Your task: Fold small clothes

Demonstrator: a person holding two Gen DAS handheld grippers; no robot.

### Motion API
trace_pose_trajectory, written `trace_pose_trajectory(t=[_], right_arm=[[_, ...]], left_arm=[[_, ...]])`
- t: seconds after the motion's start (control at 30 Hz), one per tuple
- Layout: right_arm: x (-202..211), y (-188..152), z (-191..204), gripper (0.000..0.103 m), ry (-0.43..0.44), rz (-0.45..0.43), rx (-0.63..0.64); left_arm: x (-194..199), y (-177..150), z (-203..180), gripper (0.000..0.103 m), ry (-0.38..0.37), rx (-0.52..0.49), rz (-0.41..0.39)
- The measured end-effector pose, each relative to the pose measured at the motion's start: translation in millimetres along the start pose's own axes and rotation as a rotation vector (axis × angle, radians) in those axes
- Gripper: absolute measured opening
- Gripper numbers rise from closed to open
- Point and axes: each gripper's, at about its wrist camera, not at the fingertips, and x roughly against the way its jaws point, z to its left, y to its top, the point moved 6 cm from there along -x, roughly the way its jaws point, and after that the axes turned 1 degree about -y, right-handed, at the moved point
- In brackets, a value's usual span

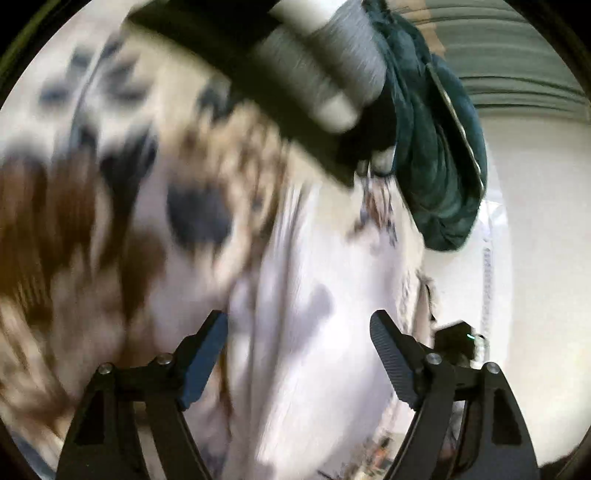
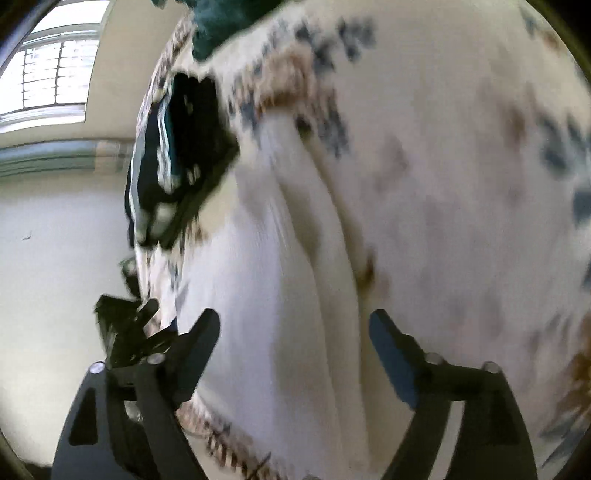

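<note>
Both views are motion-blurred. A white garment (image 1: 295,332) lies on a patterned white, brown and blue cloth surface (image 1: 110,206). My left gripper (image 1: 299,325) is open just above the white garment, holding nothing. In the right wrist view the white garment (image 2: 280,295) runs between the open fingers of my right gripper (image 2: 293,325), which holds nothing. A dark teal garment (image 1: 439,166) is bunched at the cloth's far edge, also in the right wrist view (image 2: 221,26). The right gripper's body (image 1: 295,74) crosses the top of the left wrist view.
A dark folded item with white stripes (image 2: 173,155) lies at the cloth's left edge. The cloth has a fringed edge (image 2: 229,450). White floor (image 2: 55,258) and a window (image 2: 55,70) lie to the left; white floor (image 1: 546,258) lies to the right.
</note>
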Motion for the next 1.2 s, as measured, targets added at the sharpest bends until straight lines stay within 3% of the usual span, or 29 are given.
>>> trace_pose_trajectory(t=[0.13,0.27,0.33,0.37,0.43,0.73,0.87,1.0,1.1,1.2], right_arm=[[-39,-30,-18,0.088,0.101,0.114,-0.071],[-69,-35,-14,0.089,0.148,0.143,-0.083],[-74,-33,-4,0.075,0.16,0.116,-0.063],[-74,-33,-1,0.052,0.148,0.109,-0.049],[-70,-33,7,0.047,0.128,0.082,-0.034],[-5,-34,75,0.043,0.125,-0.004,0.061],[32,-22,125,0.043,0.137,-0.047,0.116],[56,13,186,0.043,0.157,-0.094,0.173],[60,55,236,0.043,0.18,-0.133,0.218],[38,100,277,0.043,0.209,-0.151,0.243]], left_arm=[[-30,-35,10,0.078,-0.037,0.016,0.09],[-45,-36,-1,0.078,-0.063,0.005,0.062],[-46,-35,-15,0.047,-0.061,-0.037,0.032],[-42,-35,-21,0.043,-0.051,-0.055,0.015],[-35,-33,-35,0.032,-0.035,-0.096,-0.012],[12,-21,-120,0.03,-0.066,-0.181,-0.071],[52,6,-164,0.03,-0.085,-0.223,-0.123],[89,52,-201,0.03,-0.091,-0.27,-0.183],[112,107,-217,0.03,-0.08,-0.305,-0.238],[130,165,-210,0.03,-0.054,-0.312,-0.289]])
